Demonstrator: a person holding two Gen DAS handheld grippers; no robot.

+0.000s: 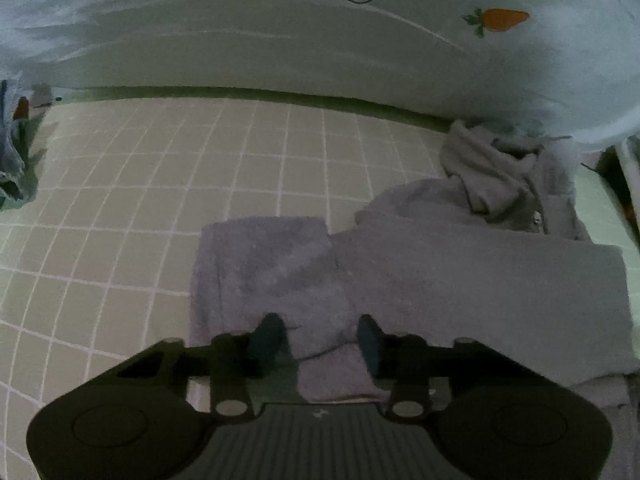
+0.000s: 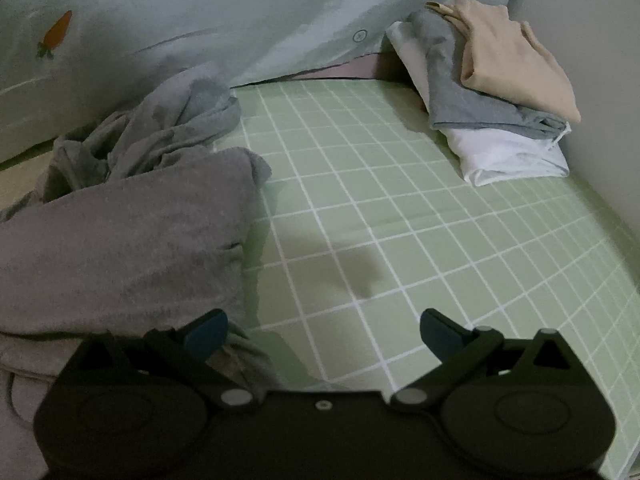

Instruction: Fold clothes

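A grey fleece garment (image 1: pixel 460 280) lies partly folded on the green checked sheet (image 1: pixel 160 200), one sleeve (image 1: pixel 272 272) laid flat toward the left. My left gripper (image 1: pixel 320 338) hovers just over the sleeve's near end, open, with cloth showing between its fingers but not pinched. In the right wrist view the same garment (image 2: pixel 120 248) fills the left side. My right gripper (image 2: pixel 322 332) stands wide open at the garment's right edge, its left fingertip (image 2: pixel 206 334) over the hem and the rest over bare sheet (image 2: pixel 400 220).
A crumpled grey garment (image 2: pixel 160 132) lies behind the fleece. A stack of folded clothes (image 2: pixel 500 112), beige on grey on white, sits at the far right by the wall. A pale duvet with a carrot print (image 1: pixel 500 20) runs along the back. Bluish cloth (image 1: pixel 12 160) lies far left.
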